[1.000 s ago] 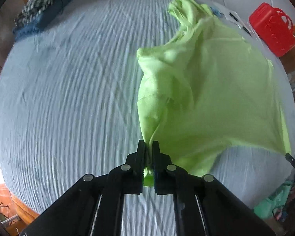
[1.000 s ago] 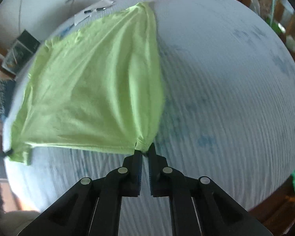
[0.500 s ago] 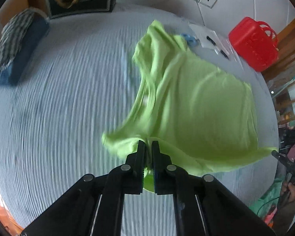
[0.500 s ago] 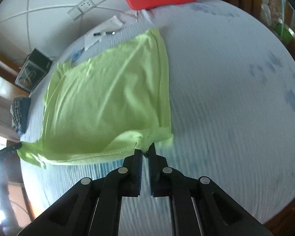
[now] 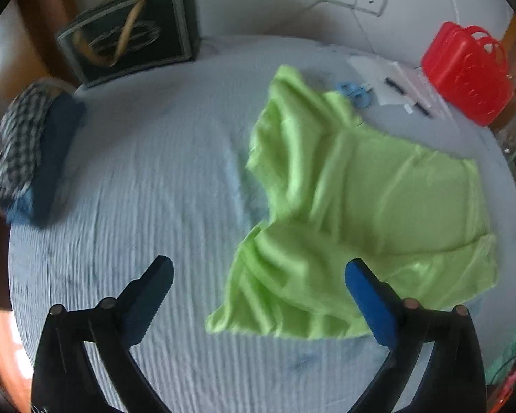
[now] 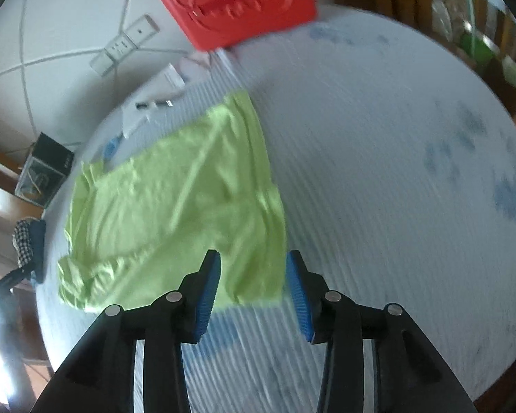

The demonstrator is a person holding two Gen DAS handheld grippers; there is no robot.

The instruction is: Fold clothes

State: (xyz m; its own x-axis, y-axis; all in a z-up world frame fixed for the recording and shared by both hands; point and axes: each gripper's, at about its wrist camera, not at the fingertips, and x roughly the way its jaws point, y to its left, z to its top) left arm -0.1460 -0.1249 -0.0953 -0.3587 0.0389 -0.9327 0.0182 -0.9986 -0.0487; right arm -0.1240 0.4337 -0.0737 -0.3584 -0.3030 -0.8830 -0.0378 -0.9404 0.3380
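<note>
Shirt (image 5: 354,213) lies flat, long axis running toward wall; left tongs (image 5: 258,275) and right tongs (image 6: 253,268) both released.

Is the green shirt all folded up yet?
Not yet. The lime-green cotton shirt lies mostly spread and rumpled on the pale blue bed sheet, only its near edge doubled over.

The left gripper (image 5: 258,282) has its jaws spread wide, holding nothing. A lime-green shirt (image 5: 361,213) lies rumpled on the pale blue striped bedsheet (image 5: 137,189), its near edge between the fingertips. A red basket (image 5: 468,72) sits at the far right, blue scissors (image 5: 356,93) just beyond the shirt, a dark framed box (image 5: 130,48) far left, and folded checked clothes (image 5: 31,158) at the left edge.
</note>
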